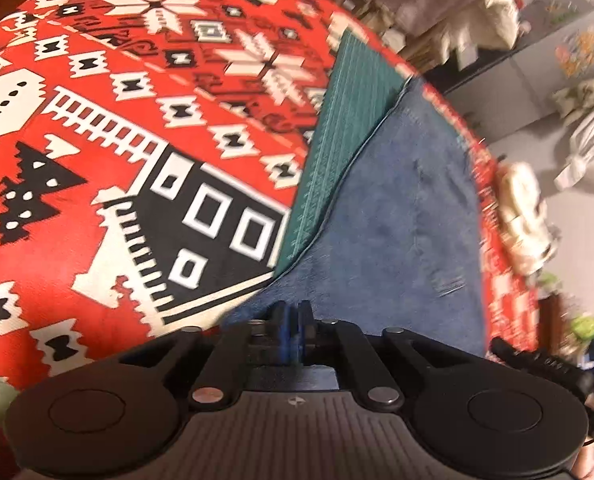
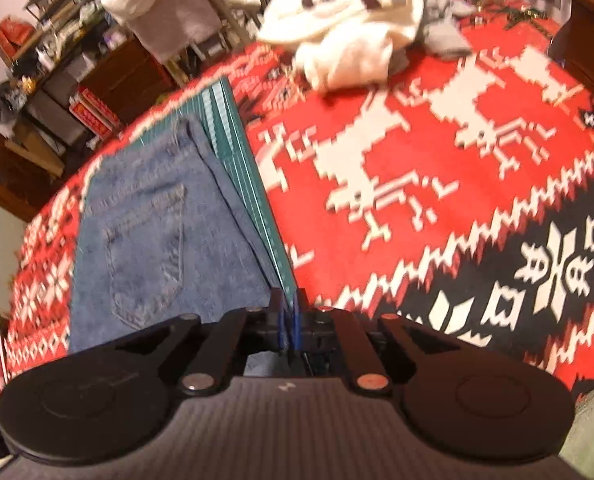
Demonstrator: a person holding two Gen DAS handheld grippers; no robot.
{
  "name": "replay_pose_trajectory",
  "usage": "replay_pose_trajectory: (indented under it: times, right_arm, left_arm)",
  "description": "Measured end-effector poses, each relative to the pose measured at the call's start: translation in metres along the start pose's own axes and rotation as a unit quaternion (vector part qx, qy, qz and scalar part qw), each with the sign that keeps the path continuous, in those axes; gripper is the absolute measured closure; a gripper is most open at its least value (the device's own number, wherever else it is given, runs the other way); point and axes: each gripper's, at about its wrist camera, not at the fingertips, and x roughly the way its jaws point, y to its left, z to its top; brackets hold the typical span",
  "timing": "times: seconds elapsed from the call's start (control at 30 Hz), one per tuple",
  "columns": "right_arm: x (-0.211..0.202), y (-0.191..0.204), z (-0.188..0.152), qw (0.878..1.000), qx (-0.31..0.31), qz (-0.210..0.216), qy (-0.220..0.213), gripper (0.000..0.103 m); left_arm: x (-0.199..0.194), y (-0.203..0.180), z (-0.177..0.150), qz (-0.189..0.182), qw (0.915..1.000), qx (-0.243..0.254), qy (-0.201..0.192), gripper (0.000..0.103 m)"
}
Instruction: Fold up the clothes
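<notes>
Nearest the lens in the left wrist view, the black two-finger left gripper [image 1: 292, 326] is sitting with its blue-padded fingers pressed almost together, a thin edge of the blue denim jeans [image 1: 397, 220] pinched between them. The right gripper [image 2: 289, 326], black with the same blue pads, is likewise drawn nearly closed; it is gripping the near edge of the jeans [image 2: 157, 240], with the edge of the green mat running right into its pads as well.

The jeans are lying spread flat, running away from both grippers toward twelve o'clock. In the right wrist view a stitched back pocket [image 2: 145, 248] is facing up at about ten o'clock from the fingers. The denim is resting on a dark green gridded cutting mat [image 2: 233, 152], whose bare strip is showing along the right side of the jeans there, and at eleven o'clock from the left gripper [image 1: 349, 136] in the other view.

The mat is lying on a red, white and black knitted-pattern blanket [image 2: 437, 200] that is covering the whole surface. At twelve to one o'clock in the right wrist view, a loose heap of cream and grey clothes [image 2: 357, 28] is sitting well apart from the jeans. At ten o'clock, cluttered wooden shelves [image 2: 57, 60] are standing beyond the blanket's edge. Both views are motion-blurred.
</notes>
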Motion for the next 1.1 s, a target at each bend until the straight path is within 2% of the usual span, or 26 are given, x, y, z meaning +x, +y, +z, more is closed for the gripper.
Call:
replay_pose_trajectory:
  times: [0.07,0.2,0.33,0.43,0.63,0.73,0.8,0.83,0.97,1.1]
  right_arm:
    - [-0.006,0.007,0.001,1.0,-0.012,0.011,-0.016,0.097]
    - [-0.003,0.032,-0.004,0.996,-0.052,0.071,-0.012,0.097]
    - [0.013,0.062,-0.019,0.988,-0.087,0.127,0.027,0.096]
    - [0.028,0.078,-0.029,0.982,-0.094,0.157,0.055,0.096]
    - [0.051,0.092,-0.038,0.971,-0.077,0.205,0.094,0.094]
    - [0.061,0.097,-0.046,0.971,-0.082,0.196,0.105,0.094]
    - [0.064,0.097,-0.048,0.974,-0.09,0.179,0.103,0.101]
    - [0.063,0.093,-0.047,0.976,-0.086,0.173,0.101,0.101]
    - [0.058,0.068,-0.035,0.987,-0.031,0.136,0.083,0.103]
    - [0.049,0.03,-0.023,0.99,0.053,0.115,0.066,0.103]
  left_arm:
    - [-0.001,0.0,0.001,-0.015,0.9999,-0.002,-0.005,0.098]
    - [0.008,-0.008,0.003,-0.044,0.999,0.009,0.007,0.098]
    - [0.024,-0.014,0.005,-0.062,0.9979,0.008,0.012,0.098]
    - [0.036,-0.013,0.007,-0.054,0.9983,-0.001,0.022,0.098]
    - [0.044,-0.007,0.009,-0.061,0.9975,-0.024,0.026,0.098]
    - [0.044,-0.003,0.009,-0.066,0.997,-0.029,0.028,0.098]
    - [0.044,-0.001,0.009,-0.069,0.9966,-0.034,0.029,0.098]
    - [0.043,0.0,0.009,-0.07,0.9964,-0.037,0.03,0.098]
    - [0.043,0.003,0.01,-0.075,0.9956,-0.046,0.033,0.098]
    - [0.043,0.003,0.01,-0.076,0.9955,-0.047,0.033,0.098]
